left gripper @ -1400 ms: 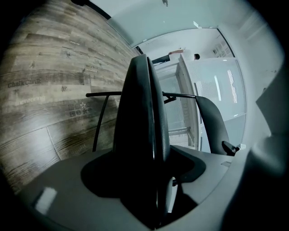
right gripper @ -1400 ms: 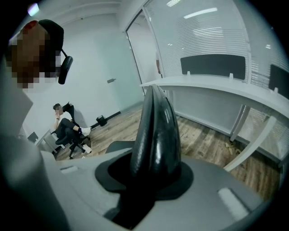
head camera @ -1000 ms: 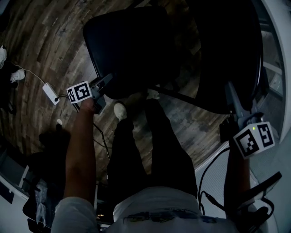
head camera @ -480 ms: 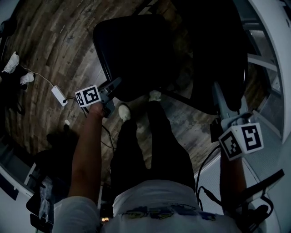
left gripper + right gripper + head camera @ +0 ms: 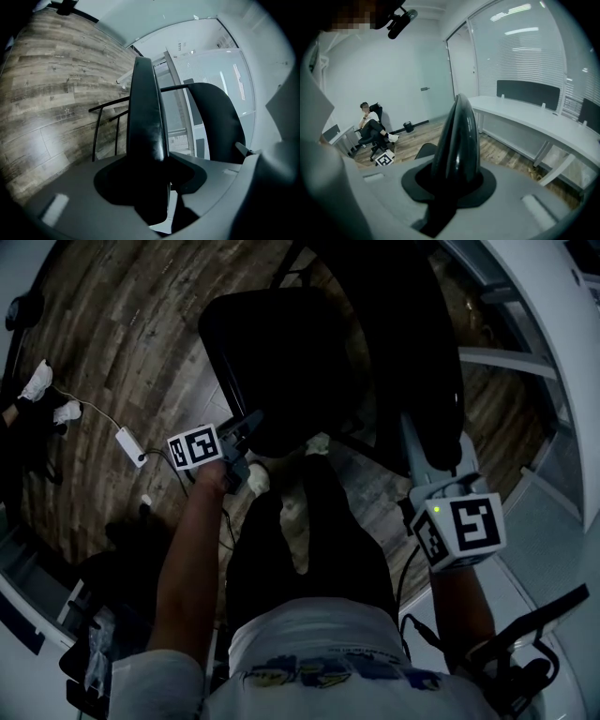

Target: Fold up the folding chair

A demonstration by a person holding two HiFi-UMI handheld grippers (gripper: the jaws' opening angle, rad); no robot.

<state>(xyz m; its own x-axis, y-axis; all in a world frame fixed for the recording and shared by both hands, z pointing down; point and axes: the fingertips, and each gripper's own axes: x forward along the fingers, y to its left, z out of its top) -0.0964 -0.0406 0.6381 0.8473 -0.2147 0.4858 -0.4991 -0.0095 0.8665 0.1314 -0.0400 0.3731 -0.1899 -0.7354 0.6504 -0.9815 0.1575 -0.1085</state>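
Black folding chair (image 5: 281,352): left hand-held gripper (image 5: 249,424) closing on seat edge (image 5: 145,117); right hand-held gripper (image 5: 414,435) clamped on backrest edge (image 5: 457,140).

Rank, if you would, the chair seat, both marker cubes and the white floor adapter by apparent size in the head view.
1. chair seat
2. right gripper's marker cube
3. left gripper's marker cube, jaws closing on the seat; probably just farther from the camera, so the cubes may match
4. white adapter
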